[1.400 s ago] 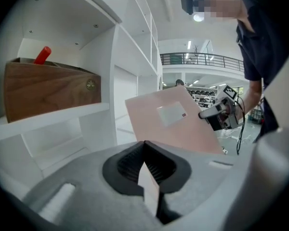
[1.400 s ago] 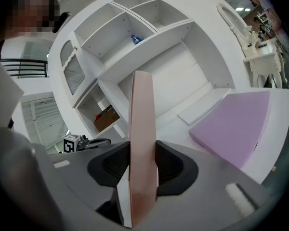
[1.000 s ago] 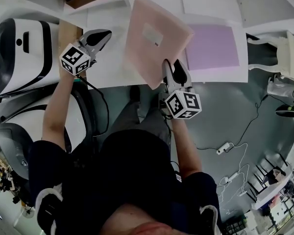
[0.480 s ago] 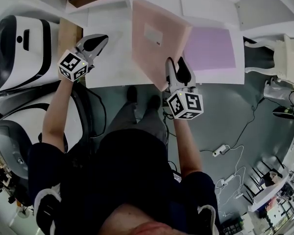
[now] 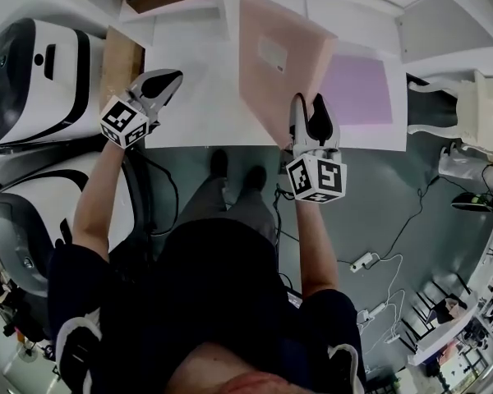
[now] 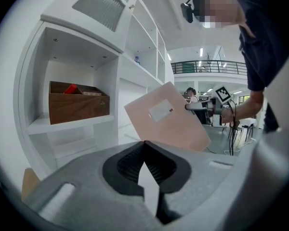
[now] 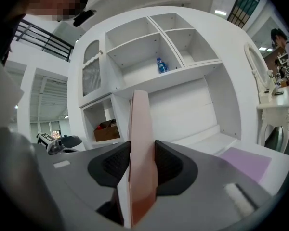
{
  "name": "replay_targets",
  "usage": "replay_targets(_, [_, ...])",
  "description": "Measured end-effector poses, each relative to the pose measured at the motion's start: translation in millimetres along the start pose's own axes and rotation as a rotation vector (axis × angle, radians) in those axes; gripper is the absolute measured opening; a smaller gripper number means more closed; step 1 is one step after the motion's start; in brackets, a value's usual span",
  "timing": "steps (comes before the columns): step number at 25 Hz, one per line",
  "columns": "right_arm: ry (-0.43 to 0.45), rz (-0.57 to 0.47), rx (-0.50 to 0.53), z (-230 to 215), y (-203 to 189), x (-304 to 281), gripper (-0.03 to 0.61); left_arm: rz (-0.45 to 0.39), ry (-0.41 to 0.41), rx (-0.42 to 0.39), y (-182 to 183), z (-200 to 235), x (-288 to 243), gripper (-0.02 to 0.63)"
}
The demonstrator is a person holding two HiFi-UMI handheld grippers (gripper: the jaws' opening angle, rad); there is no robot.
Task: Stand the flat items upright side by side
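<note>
We hold the left gripper (image 5: pixel 171 77) with its jaws pressed together and nothing between them, over the left part of the white surface (image 5: pixel 199 115). Our right gripper (image 5: pixel 311 109) clamps the near edge of the pink flat item (image 5: pixel 279 60), held tilted over the middle of the surface. The purple flat item (image 5: pixel 357 89) lies flat just to the right.

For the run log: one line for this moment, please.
right tool: shut on pink board, held tilted over desk | left tool: shut, empty | purple sheet: flat on desk
</note>
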State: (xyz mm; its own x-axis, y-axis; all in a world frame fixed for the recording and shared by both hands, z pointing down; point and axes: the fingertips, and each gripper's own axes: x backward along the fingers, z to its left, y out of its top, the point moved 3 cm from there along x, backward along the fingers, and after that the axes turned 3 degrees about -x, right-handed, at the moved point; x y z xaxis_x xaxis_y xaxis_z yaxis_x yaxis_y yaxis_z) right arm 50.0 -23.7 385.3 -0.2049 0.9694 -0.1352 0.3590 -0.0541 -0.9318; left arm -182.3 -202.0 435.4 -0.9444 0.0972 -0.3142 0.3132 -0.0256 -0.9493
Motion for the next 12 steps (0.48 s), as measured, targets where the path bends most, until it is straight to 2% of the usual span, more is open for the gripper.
replay_targets(12, [0.011, -0.09, 0.067, 0, 41, -44, 0.153, -0.017, 0.046, 0.004, 11, -9, 22, 0.002])
